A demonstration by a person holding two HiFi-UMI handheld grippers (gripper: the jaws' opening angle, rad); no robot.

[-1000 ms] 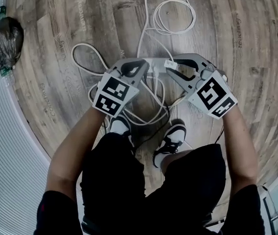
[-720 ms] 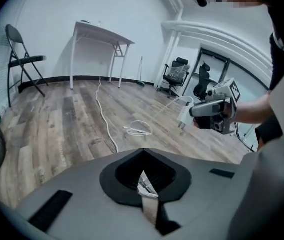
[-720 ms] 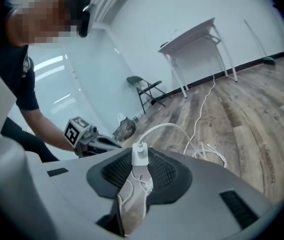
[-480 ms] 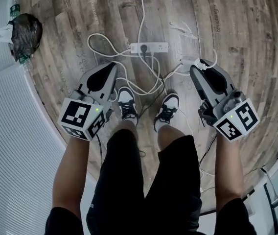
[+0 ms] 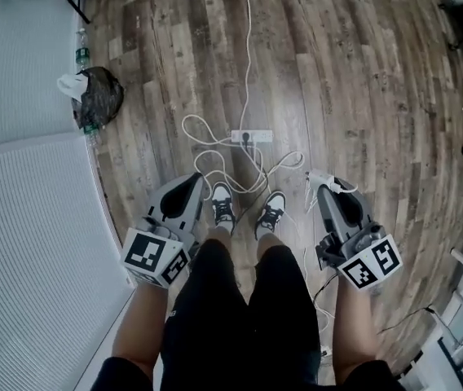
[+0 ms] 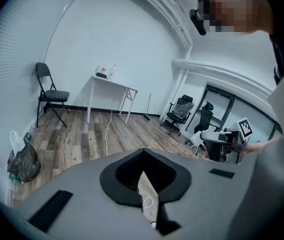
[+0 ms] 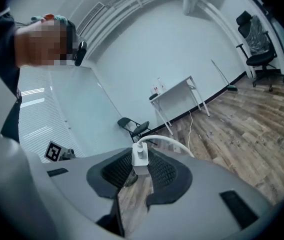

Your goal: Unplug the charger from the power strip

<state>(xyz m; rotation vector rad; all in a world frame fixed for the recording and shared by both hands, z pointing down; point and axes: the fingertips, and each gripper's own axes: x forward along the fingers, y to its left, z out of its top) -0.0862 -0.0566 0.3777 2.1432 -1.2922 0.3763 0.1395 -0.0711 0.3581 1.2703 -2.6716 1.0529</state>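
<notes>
Charger (image 7: 140, 160) out of power strip (image 5: 252, 137); unplug step looks done.
Right gripper (image 5: 326, 189) pinches charger, cable (image 7: 168, 140) trailing, high above floor (image 5: 362, 72); power strip lies mid-floor beyond shoes (image 5: 222, 202). Left gripper (image 5: 192, 182) jaws pressed together, empty. Next likely: lower charger, release.

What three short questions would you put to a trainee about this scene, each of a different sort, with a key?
1. True or false: the white charger is plugged into the power strip.
2. Which gripper has the charger between its fingers? A: the left one. B: the right one. C: neither.
3. Fill in: the plug that sits in the power strip is ____ in colour.

Key
1. False. The charger is up off the floor, away from the strip.
2. B. The right gripper is shut on it.
3. Black.
</notes>
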